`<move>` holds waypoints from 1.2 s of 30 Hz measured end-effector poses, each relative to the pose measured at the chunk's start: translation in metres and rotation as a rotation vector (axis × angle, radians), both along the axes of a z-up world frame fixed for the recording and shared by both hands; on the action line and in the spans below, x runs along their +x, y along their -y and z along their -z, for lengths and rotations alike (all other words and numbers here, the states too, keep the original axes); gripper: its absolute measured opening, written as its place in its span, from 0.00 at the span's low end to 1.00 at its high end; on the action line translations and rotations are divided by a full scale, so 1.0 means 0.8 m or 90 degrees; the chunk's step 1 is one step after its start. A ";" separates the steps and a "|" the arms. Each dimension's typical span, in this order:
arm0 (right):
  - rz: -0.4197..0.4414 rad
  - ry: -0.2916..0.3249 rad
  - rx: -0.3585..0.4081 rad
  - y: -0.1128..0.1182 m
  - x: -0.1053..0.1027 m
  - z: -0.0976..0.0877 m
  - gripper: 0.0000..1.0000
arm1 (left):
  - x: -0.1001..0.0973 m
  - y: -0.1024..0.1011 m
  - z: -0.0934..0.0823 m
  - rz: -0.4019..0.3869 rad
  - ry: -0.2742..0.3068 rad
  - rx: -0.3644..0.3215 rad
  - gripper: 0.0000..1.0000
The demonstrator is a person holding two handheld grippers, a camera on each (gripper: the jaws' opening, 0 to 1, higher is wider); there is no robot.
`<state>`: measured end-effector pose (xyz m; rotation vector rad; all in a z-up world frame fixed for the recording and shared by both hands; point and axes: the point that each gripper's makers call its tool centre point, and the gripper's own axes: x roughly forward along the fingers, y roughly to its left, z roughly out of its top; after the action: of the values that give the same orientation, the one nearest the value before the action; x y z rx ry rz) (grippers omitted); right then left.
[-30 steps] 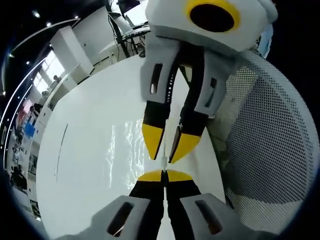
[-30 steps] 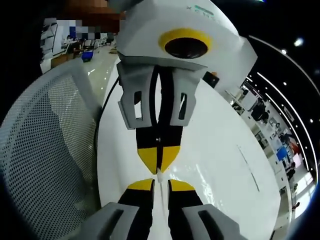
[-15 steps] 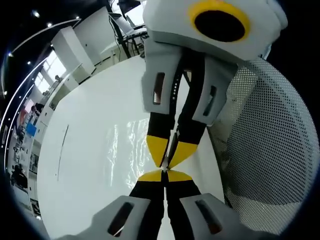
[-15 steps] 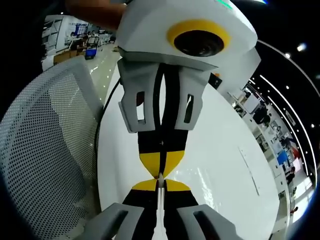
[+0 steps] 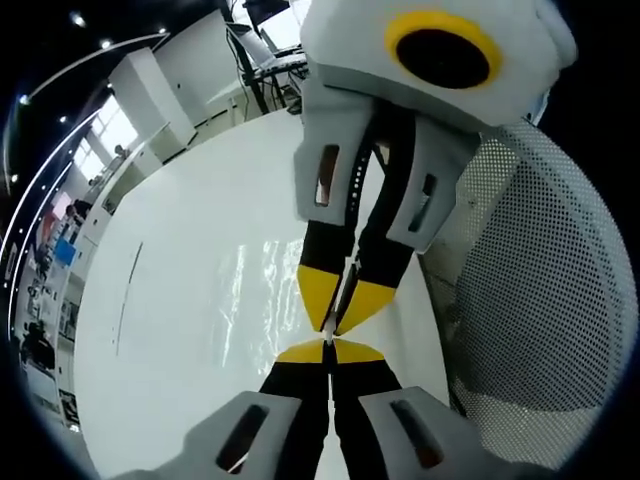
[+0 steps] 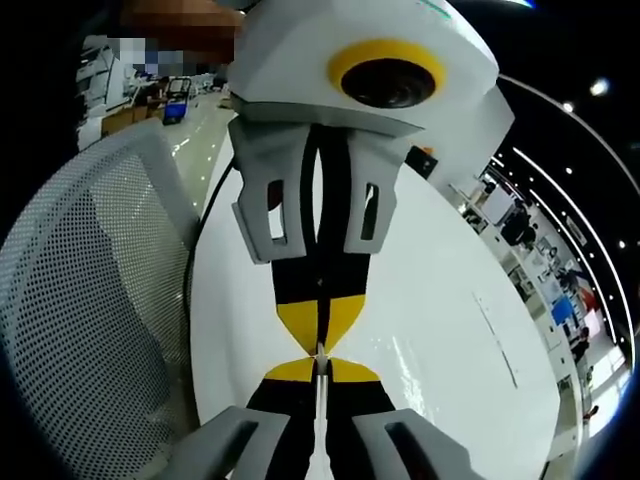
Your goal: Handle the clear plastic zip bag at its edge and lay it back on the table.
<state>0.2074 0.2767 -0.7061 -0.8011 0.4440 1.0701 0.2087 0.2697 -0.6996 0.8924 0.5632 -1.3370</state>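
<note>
Both grippers, left and right, pinch the clear bag's thin edge at frame centre; bare white table spreads left

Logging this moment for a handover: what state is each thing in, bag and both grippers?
clear zip bag: mostly flat on the white table, its near edge pinched between both grippers.
left gripper: jaws shut on the bag's edge.
right gripper: jaws shut on the same edge, tip to tip with the left.
mesh chair: standing beside the table.
</note>
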 end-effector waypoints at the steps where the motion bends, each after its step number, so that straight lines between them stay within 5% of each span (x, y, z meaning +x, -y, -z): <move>1: 0.002 0.000 0.002 0.000 0.001 0.000 0.00 | 0.000 0.000 -0.001 -0.002 -0.001 -0.001 0.00; 36: 0.030 0.011 0.010 0.017 0.009 -0.006 0.00 | 0.010 -0.019 -0.014 -0.025 0.017 -0.018 0.00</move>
<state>0.2146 0.2633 -0.7011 -0.7825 0.4378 1.0218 0.2169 0.2852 -0.6887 0.8708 0.5380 -1.2928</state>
